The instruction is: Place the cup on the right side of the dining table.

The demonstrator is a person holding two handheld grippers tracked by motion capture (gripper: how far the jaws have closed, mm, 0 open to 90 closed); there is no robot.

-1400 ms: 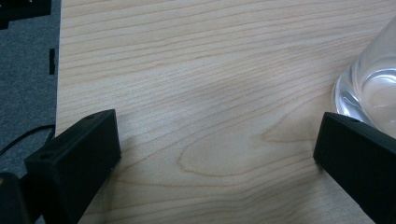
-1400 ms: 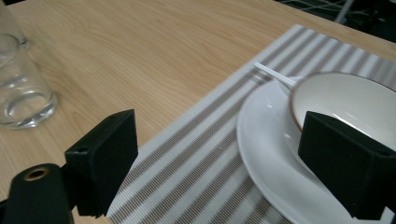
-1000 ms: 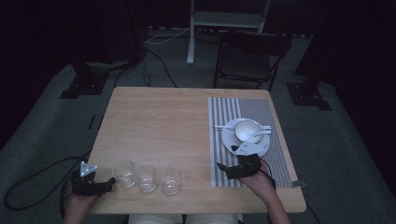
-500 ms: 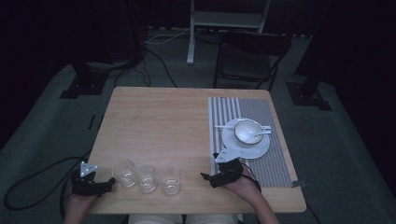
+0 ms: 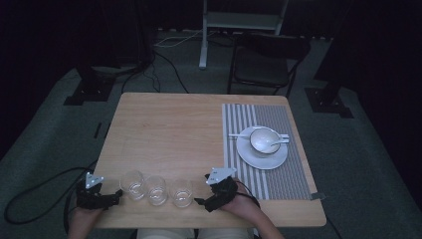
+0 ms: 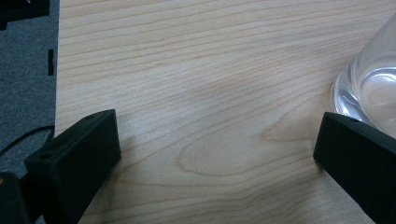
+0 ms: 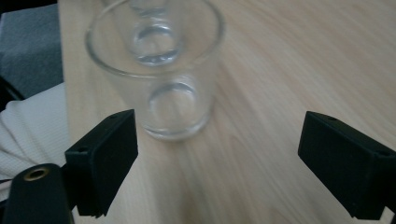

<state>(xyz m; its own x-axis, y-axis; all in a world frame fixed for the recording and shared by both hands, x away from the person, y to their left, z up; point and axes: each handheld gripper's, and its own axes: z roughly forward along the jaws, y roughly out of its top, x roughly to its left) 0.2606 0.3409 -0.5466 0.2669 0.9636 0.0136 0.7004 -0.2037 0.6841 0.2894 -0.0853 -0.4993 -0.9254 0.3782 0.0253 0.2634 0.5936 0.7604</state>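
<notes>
Three clear glasses stand in a row along the lower edge of the desk (image 5: pixel 169 124), lower left-centre of the high view. The right gripper (image 5: pixel 209 196) sits just right of the nearest glass (image 5: pixel 181 191), fingers spread wide with nothing between them. In the right gripper view that glass (image 7: pixel 161 70) stands upright in the upper left of the frame, ahead of the fingers (image 7: pixel 102 158) and nearer the left one, not centred in the gap. The middle glass (image 5: pixel 156 189) lines up directly behind it.

The left gripper (image 5: pixel 112 196) rests at the lower left of the high view, fingers also spread and empty. In its own view the leftmost glass (image 6: pixel 373 84) sits at the right edge of the frame, close against the right finger (image 6: pixel 359 154); contact or a hair apart, cannot tell.

Risks, as judged:
- Off-centre approach by the right gripper: one finger meets the wall first and shoves the glass into its neighbour.
- Glasses stand close together and near the desk edge; a knock could tip one off.
- Smooth, tapered glass wall against hard black fingers: likely to slip if pinched high or lightly.

Materials: glasses thin-walled, round, thick-based, wider at the rim. Desk pale wood, visible grain, matte. Striped placemat (image 5: pixel 249 117), white plate (image 5: pixel 246 154) and bowl (image 5: pixel 261 137) lie right of centre, well apart.
</notes>
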